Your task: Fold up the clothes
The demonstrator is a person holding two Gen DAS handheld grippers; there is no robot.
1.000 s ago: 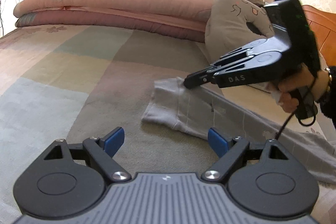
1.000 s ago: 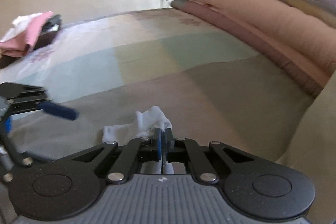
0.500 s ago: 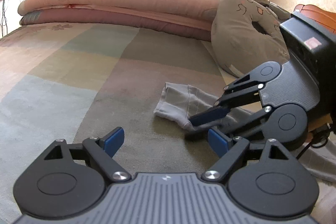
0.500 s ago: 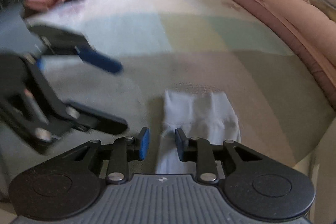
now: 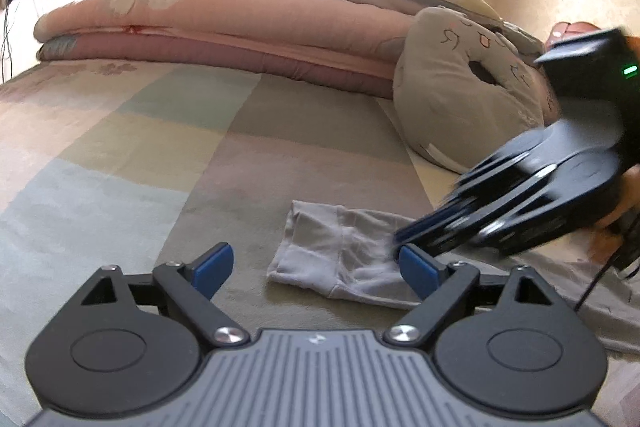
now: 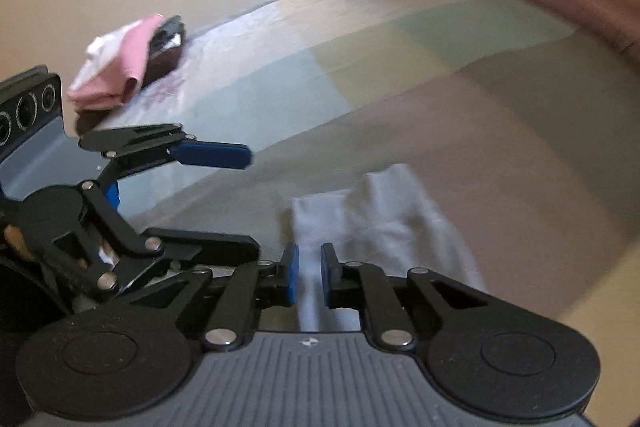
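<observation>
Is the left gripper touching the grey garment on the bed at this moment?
Apart. The left wrist view shows the left gripper wide open, with bare bedspread between its fingers; the grey garment lies ahead, passing behind one fingertip, not between them.

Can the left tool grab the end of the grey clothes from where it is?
Probably yes. The left tool is open, and the end of the grey garment lies flat just ahead, toward its right finger. The right tool crowds that side.

No readable text, labels, brands or numbers anywhere in either view
</observation>
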